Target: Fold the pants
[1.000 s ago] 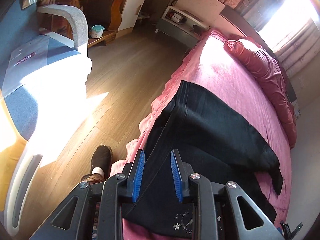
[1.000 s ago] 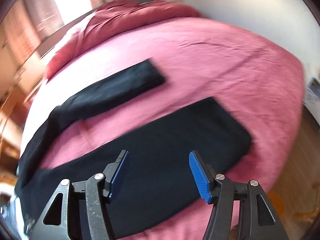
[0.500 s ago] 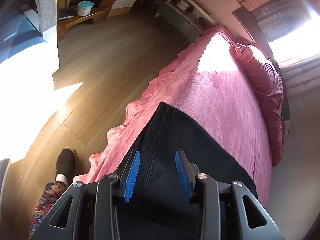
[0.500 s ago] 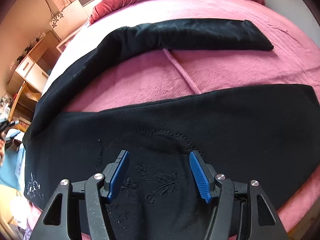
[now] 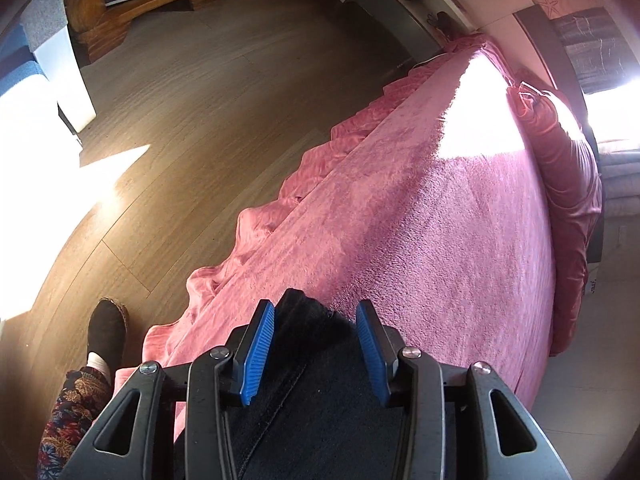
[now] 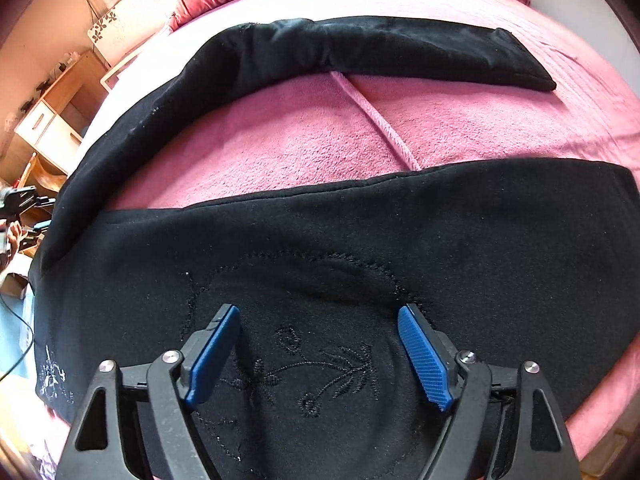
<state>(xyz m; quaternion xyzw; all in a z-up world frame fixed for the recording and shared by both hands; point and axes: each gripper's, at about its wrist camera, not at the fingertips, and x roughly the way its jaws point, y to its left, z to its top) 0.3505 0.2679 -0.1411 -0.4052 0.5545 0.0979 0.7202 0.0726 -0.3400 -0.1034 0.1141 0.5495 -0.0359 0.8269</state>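
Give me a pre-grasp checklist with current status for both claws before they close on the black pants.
1. Black fleece pants lie flat on the pink plush bed cover: ok; both legs are spread apart, not yet folded.
2. Left claw open: ok; its jaws have just been opening, pads not pressing.
3. Fabric between the left claw's pads: ok; the pants' end corner sits between them.
4. Right claw open: ok; it has just been opening wide, over the embroidered flower.
5. Right claw at a pants edge: not ok; it is over mid-fabric.
6. Claw tips touching cloth: cannot tell.
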